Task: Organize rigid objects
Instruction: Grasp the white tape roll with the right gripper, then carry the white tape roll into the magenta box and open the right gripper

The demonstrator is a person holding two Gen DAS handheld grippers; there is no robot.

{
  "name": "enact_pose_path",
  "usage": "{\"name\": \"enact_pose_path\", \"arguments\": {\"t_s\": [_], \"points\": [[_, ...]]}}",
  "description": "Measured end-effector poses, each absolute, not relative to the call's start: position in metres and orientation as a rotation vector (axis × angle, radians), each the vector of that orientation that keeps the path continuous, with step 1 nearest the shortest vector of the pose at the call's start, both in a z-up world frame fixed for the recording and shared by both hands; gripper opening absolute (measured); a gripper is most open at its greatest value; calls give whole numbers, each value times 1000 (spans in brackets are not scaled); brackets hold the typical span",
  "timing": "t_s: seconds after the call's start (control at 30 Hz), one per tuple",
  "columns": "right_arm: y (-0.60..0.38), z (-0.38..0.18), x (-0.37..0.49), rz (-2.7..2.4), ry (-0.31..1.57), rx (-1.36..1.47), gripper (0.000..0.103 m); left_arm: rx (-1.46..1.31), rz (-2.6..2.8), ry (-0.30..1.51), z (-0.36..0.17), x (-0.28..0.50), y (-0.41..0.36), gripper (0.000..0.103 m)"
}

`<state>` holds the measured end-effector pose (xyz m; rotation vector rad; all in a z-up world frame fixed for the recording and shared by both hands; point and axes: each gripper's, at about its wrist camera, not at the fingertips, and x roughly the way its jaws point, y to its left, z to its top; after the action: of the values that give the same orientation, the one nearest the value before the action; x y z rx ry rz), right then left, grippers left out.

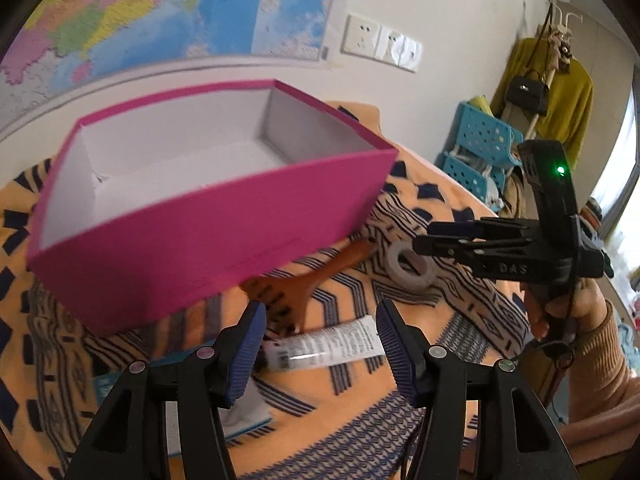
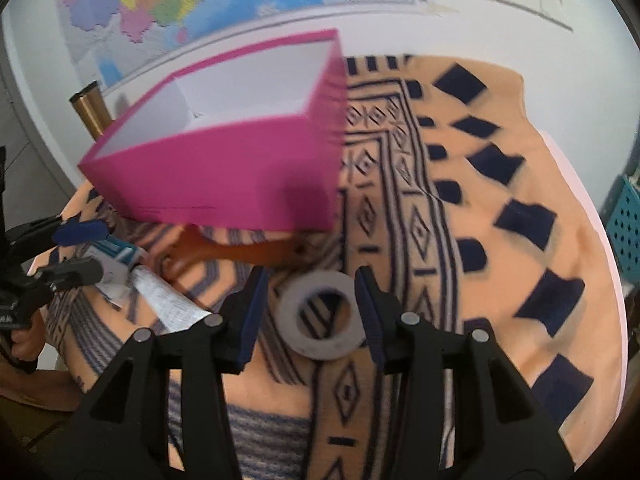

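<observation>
An empty pink box [image 1: 208, 236] with a white inside stands on the patterned orange cloth [image 1: 360, 412]; it also shows in the right wrist view [image 2: 224, 176]. My left gripper [image 1: 320, 352] is open, its fingers either side of a white tube [image 1: 324, 346] lying on the cloth. My right gripper [image 2: 310, 314] is open around a grey tape roll [image 2: 320, 316], which also shows in the left wrist view [image 1: 412, 270]. A brown wooden spoon [image 1: 316, 276] lies in front of the box.
A small white and teal box [image 2: 114, 264] lies left of the tube. The right gripper [image 1: 436, 240] shows in the left wrist view. Blue perforated baskets [image 1: 476, 148] stand beyond the table. A map hangs on the wall.
</observation>
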<state>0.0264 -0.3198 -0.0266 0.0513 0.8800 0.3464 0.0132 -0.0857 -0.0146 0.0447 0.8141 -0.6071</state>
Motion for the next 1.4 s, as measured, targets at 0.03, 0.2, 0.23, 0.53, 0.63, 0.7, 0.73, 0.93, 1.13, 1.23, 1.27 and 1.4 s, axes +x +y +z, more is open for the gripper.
{"name": "enact_pose_path", "arguments": {"t_s": [0.03,0.2,0.23,0.53,0.63,0.7,0.73,0.93,1.13,1.23,1.27,1.4], "points": [[-324,-30,28,336,890,56,47,47,-609,821,-17,14,-89,58],[-335,-47,33,318,936,71,47,47,-634,841,-22,14,-99,58],[-336,-50,34,318,943,75,47,50,-636,843,-23,14,-100,58],[-333,-56,37,325,948,39,35,63,-652,871,-30,16,-113,56],[-331,-56,36,322,945,17,26,62,-666,880,-32,17,-118,55],[-331,-57,35,316,945,10,18,67,-674,885,-33,17,-121,54],[-331,-57,34,317,944,11,18,68,-678,888,-34,17,-123,53],[-332,-49,25,332,921,46,17,64,-714,914,-39,20,-132,48],[-321,-30,9,395,867,82,17,32,-755,936,-41,22,-136,43],[-310,-23,4,441,847,88,17,16,-752,935,-39,24,-134,39],[-306,-21,3,454,842,89,17,7,-752,932,-38,24,-133,38],[-293,-13,4,499,820,104,17,-23,-746,918,-29,26,-123,31]]}}
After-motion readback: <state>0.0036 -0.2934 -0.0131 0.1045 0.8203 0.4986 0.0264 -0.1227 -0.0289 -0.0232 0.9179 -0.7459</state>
